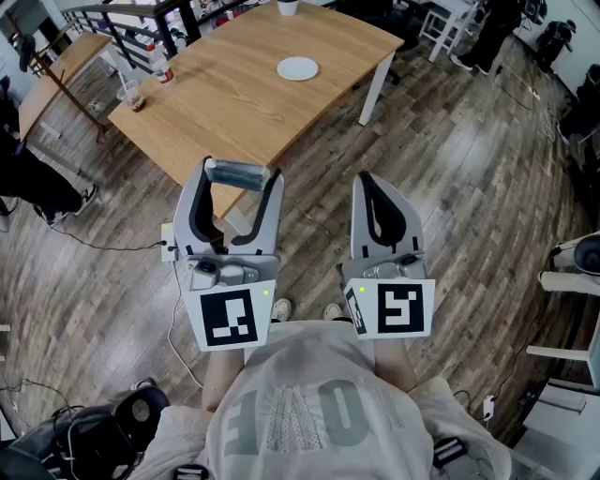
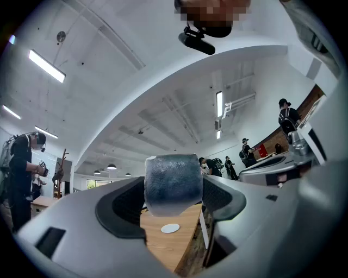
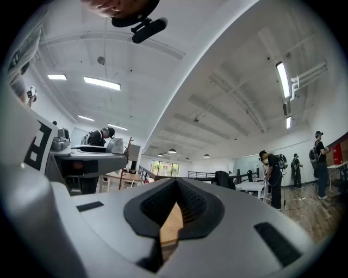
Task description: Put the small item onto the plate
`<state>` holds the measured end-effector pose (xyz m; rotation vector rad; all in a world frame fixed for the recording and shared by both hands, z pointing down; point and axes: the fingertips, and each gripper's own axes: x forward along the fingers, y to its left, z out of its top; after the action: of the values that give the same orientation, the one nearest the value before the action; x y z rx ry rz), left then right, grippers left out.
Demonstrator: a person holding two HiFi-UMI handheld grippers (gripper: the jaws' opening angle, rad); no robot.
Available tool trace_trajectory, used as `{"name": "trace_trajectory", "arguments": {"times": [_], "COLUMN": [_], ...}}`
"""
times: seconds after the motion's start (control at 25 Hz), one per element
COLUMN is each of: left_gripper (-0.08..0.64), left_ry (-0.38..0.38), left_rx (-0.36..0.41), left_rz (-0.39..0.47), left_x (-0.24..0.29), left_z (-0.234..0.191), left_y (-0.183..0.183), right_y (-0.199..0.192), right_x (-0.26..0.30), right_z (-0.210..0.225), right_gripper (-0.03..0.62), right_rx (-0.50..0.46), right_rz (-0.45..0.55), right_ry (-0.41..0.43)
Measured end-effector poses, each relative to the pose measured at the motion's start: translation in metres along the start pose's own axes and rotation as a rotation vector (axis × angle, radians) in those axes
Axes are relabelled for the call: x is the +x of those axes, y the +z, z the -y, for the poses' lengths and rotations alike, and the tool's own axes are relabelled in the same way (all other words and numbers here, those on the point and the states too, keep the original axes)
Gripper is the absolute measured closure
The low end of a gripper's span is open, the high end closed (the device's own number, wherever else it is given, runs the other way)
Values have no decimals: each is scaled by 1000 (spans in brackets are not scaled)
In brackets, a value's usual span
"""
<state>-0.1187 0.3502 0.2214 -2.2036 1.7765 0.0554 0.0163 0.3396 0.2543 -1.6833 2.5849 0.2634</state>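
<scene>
The small item point(image 1: 236, 172), a grey-blue roll, sits crosswise between the tips of my left gripper point(image 1: 243, 180), whose wide-set jaws are shut on it. In the left gripper view the roll point(image 2: 173, 184) fills the gap between the pads. The white plate point(image 1: 297, 67) lies far ahead on the wooden table point(image 1: 234, 103), and it shows small below the roll as the plate point(image 2: 170, 228). My right gripper point(image 1: 369, 180) is held beside the left, shut, with nothing in it. Both grippers hang over the floor, short of the table's near corner.
On the table's left part stand a cup with a straw point(image 1: 132, 95) and a small bottle point(image 1: 165, 68); a white cup point(image 1: 288, 7) stands at the far edge. A second wooden table point(image 1: 56, 73) is at the far left. Cables point(image 1: 173, 319) run over the wood floor.
</scene>
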Motion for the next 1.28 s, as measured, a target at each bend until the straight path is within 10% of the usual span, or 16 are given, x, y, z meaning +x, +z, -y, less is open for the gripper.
{"name": "trace_trajectory", "arguments": {"times": [1.28], "left_gripper": [245], "left_ry": [135], "left_rx": [-51], "left_rz": [28], "left_x": [58], "left_z": [55], "left_y": [-35], "right_y": [-66], "right_x": [13], "right_z": [114], "right_gripper": [574], "right_rx": [23], "right_rz": [-38], "right_ry": [103]}}
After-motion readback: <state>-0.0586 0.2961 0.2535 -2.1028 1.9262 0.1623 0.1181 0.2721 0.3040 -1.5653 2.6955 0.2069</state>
